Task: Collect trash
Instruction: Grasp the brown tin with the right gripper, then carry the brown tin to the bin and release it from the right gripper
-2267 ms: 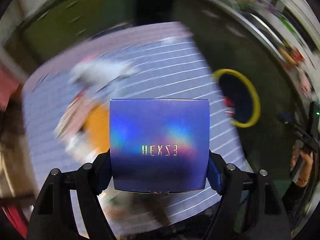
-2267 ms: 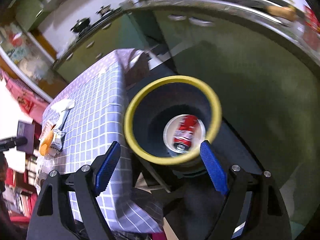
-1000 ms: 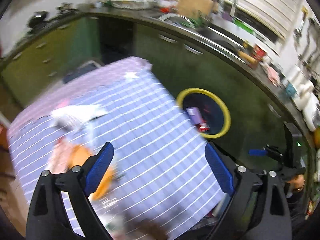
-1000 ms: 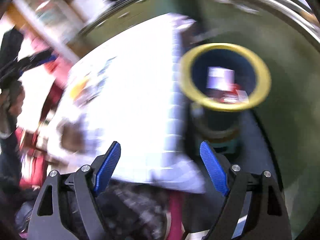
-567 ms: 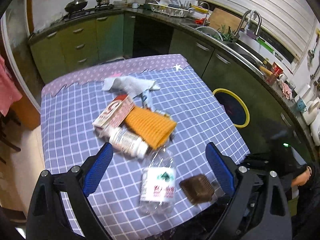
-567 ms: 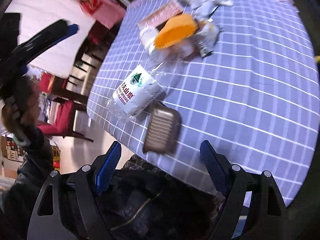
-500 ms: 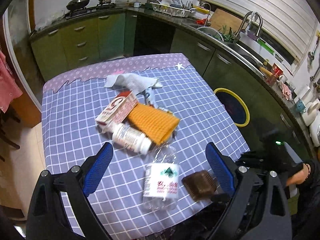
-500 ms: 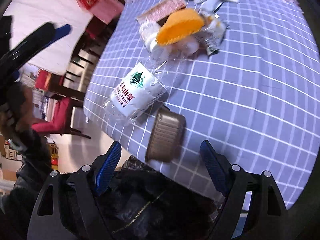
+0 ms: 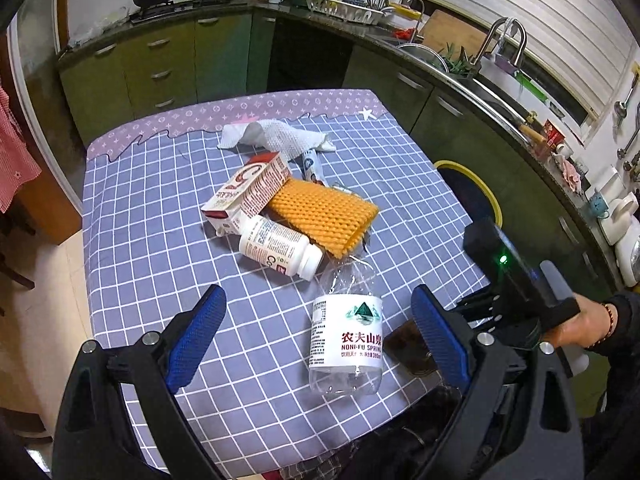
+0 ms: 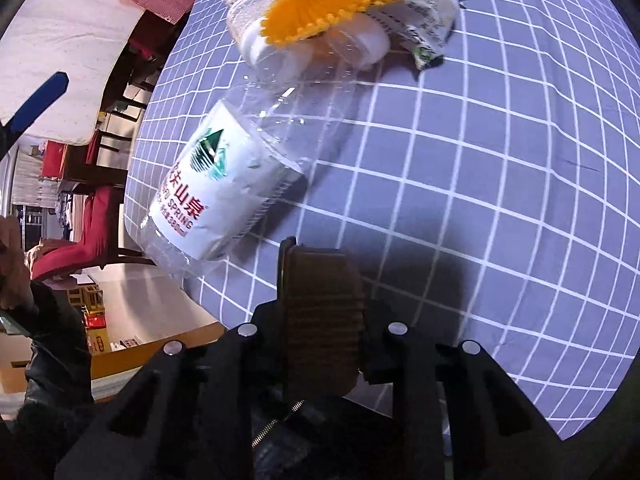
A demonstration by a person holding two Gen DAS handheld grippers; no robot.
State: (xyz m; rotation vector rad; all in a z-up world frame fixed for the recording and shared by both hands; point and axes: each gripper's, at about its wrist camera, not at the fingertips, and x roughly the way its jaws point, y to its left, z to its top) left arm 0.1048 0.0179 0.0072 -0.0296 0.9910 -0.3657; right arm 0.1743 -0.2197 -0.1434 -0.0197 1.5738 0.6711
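Observation:
Trash lies on a table with a blue checked cloth [image 9: 160,240]. A small brown ribbed box [image 10: 320,312] sits at the near edge, between the jaws of my right gripper [image 10: 322,308], which are closing and hug its sides. Beside it lies a clear water bottle [image 10: 224,168] with a white label. My left gripper [image 9: 316,300] hangs open above the bottle [image 9: 346,332], holding nothing. Farther back are a white pill bottle [image 9: 280,246], an orange ribbed pad [image 9: 324,210], a red-and-white carton [image 9: 248,190] and a white cloth [image 9: 276,136].
A dark bin with a yellow rim [image 9: 488,188] stands on the floor right of the table. Green kitchen cabinets and a sink counter run behind. A person's hand [image 9: 576,328] holds the right gripper's handle. Red chairs stand left of the table.
The right gripper swung from the bin to the table, came down over the brown box and its jaws drew in around it. The left gripper, emptied of the purple box, now hovers over the table.

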